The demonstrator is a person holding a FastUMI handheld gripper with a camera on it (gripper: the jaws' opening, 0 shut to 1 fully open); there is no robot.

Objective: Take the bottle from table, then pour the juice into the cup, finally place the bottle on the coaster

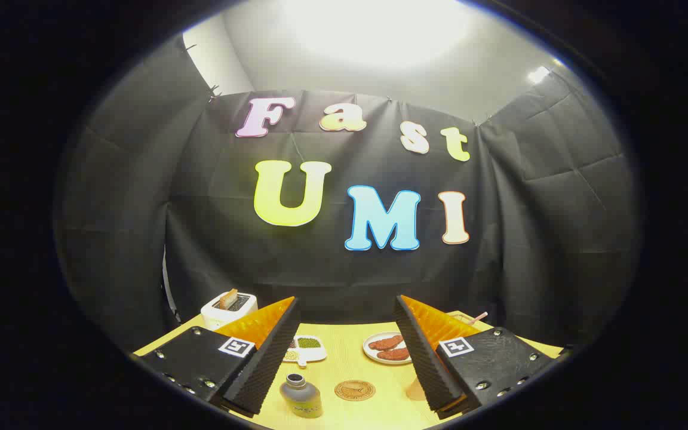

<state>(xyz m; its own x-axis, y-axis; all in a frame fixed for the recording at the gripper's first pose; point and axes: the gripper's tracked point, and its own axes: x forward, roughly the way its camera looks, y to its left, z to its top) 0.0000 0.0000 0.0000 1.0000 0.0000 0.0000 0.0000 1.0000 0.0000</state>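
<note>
tool (pixel 344 358) fingers apart, empty | bottle (pixel 301 395) between them | coaster (pixel 355 390) beside bottle

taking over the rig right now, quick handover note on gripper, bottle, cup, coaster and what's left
Gripper: open, fingers spread wide, holding nothing, raised over the near part of the table.
Bottle: upright on the table between the fingers, nearer the left one, cap off.
Coaster: flat on the table just right of the bottle, nothing on it.
Cup: only a sliver shows beside the right finger; contents cannot be told.
Done: nothing yet.
Left: grasp the bottle, pour into the cup, set the bottle on the coaster.
</note>
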